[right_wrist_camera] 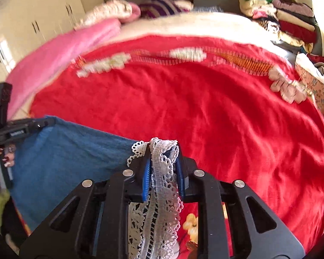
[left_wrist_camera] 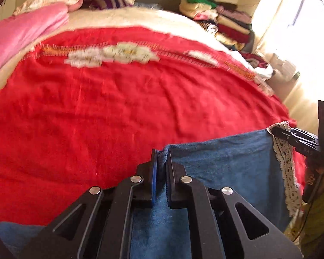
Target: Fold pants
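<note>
Nearest us, our left gripper is clenched on the top edge of the blue pants, a fold of the blue cloth pinched between its pads, the rest hanging down below the fingers. Our right gripper has its jaws clamped on the white lace trim at the other end of that same edge, the lace bunched between the blue pads and spilling down under them. The pants stretch between the two grippers, just above the near part of the red blanket. In the right wrist view, a hand with painted nails grips the left tool's handle; a small white label on that tool is too blurred for us to read, and we find no other legible writing. Farther off, the blanket carries pale flower patches, then a pink cloth, and beyond it stacked folded clothes by the wall.
</note>
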{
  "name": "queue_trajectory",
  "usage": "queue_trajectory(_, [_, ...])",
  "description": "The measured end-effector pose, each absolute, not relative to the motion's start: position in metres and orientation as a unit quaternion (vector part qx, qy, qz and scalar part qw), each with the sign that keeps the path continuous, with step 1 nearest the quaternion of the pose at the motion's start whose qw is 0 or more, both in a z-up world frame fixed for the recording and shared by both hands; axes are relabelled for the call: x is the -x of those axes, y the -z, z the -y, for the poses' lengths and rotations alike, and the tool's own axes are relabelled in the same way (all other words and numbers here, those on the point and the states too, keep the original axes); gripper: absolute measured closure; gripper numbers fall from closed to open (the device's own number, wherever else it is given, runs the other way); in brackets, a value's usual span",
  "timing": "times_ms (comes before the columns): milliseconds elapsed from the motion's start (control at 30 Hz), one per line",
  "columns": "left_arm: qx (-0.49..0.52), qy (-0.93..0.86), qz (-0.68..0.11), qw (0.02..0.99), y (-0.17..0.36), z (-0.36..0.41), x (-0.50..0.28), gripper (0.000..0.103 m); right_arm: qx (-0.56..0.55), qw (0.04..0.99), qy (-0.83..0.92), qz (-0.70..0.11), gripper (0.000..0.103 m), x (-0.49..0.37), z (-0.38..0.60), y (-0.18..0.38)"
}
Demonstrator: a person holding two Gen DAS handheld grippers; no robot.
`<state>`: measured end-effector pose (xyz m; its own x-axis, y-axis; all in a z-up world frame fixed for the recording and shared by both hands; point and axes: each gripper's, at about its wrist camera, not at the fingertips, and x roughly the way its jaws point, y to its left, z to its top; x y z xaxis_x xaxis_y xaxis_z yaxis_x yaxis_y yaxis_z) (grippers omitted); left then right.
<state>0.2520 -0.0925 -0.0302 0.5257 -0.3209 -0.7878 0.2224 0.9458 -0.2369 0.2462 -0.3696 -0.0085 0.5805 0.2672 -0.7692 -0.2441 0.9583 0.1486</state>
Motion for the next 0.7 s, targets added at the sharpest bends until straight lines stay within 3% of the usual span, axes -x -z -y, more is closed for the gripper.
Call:
queue_trajectory(167, [0.053, 0.148, -0.46, 0.874, 0.047, 0.088, -0.252, 0.092, -0.041, 0.88, -0.132, -0.455, 0.083, -0.251, 0.377, 0.036])
queue_trajectory(267, [0.066, 0.16, -0.461, 0.871, 0.046, 0.083, -0.25, 0.089, -0.04, 0.882, -0.123, -0.454, 0.074, -0.248, 0.379, 0.032])
queue_trajectory(367, [0.073, 0.156, -0.454, 0.874, 0.036, 0.074, -0.239, 0.068, -0.057, 0.891, -0.116, -0.435, 0.067, -0.235, 0.388, 0.016])
queue_trajectory(467, [0.077, 0.155, -0.435, 0.884, 0.022, 0.065, -0.22, 0.066, -0.076, 0.899, -0.111, -0.416, 0.062, -0.211, 0.399, 0.001])
queue_trajectory(600, [0.073, 0.157, -0.412, 0.895, 0.003, 0.059, -0.192, 0.052, -0.093, 0.9, -0.108, -0.411, 0.06, -0.177, 0.409, -0.007])
queue_trajectory(700, [0.069, 0.161, -0.397, 0.901, -0.008, 0.059, -0.168, 0.048, -0.1, 0.9, -0.106, -0.41, 0.057, -0.152, 0.412, -0.01])
